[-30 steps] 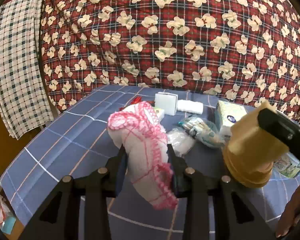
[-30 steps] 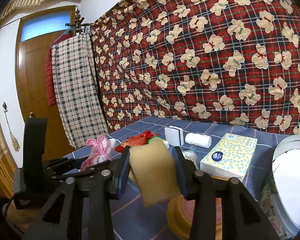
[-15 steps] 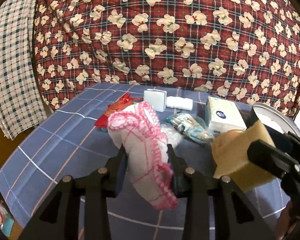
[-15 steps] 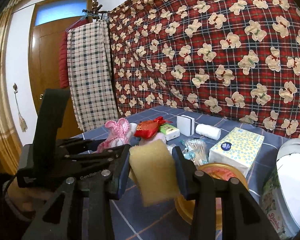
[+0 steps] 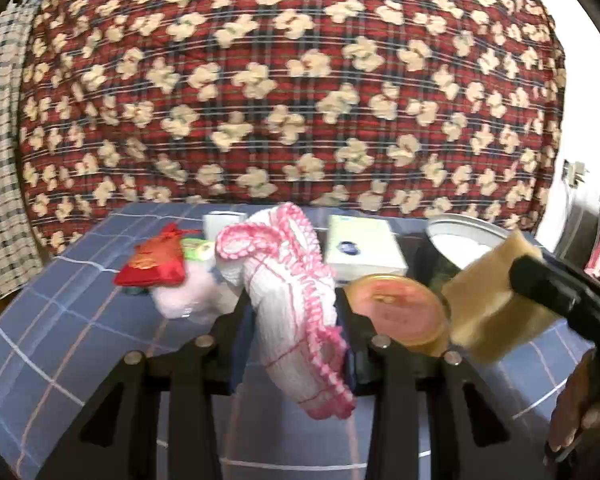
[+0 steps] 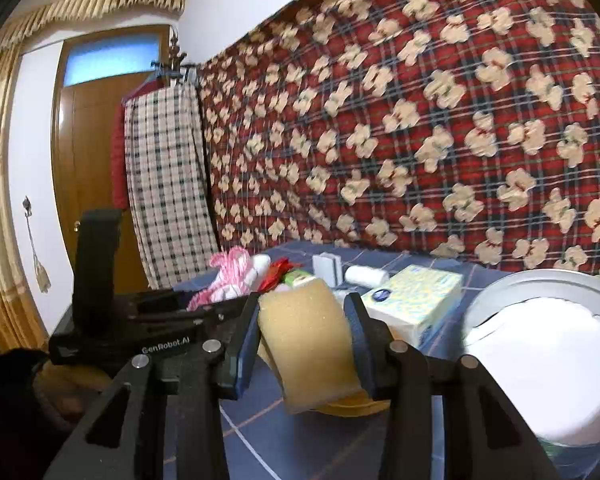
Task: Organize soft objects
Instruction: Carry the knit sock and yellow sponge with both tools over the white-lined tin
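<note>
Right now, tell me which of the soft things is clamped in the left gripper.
The pink-and-white knitted cloth; the left gripper pinches it between its fingers. The yellow sponge is in the right gripper, and the red pouch lies on the table.

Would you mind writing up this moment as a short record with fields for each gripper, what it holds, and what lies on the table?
left gripper: shut on the pink-and-white knitted cloth, held above the table
right gripper: shut on the yellow sponge, also off the table
surface: blue checked tablecloth
on the table: red pouch, tissue box, white roll, round yellow tin with pink top, grey basin holding something white
backdrop: red plaid quilt with cream flowers
</note>
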